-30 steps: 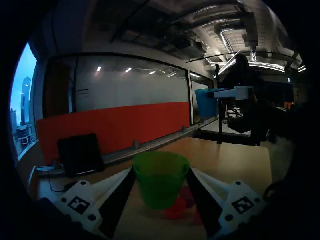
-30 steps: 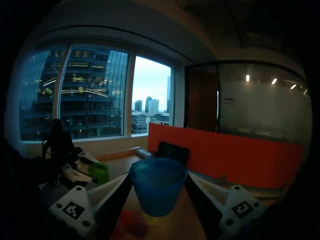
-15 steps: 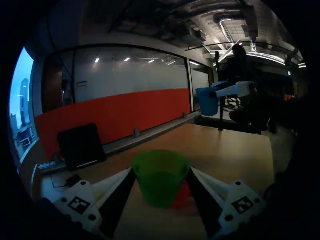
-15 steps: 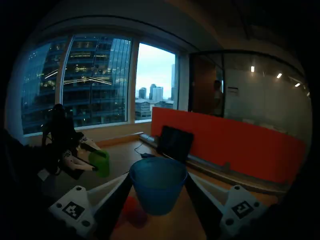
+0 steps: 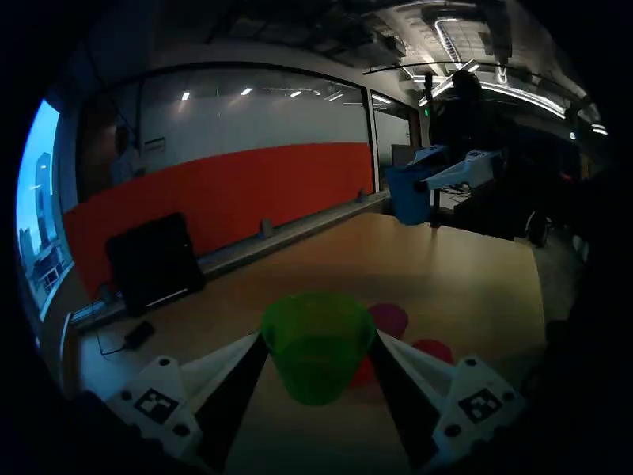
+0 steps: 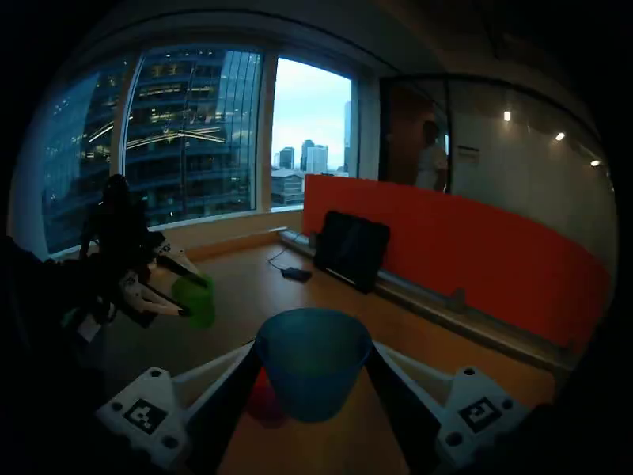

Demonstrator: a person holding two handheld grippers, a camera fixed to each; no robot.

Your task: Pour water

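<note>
I had the green cup (image 5: 317, 368) pinched between the fingers of the left gripper (image 5: 318, 342) and the blue cup (image 6: 312, 388) pinched likewise in the right gripper (image 6: 313, 352), both upright over the wooden table (image 5: 459, 269) and well apart. I judged the pour was not yet begun. Next I needed to bring one rim above the other cup and tilt slowly, though I could not tell which cup held water.
</note>
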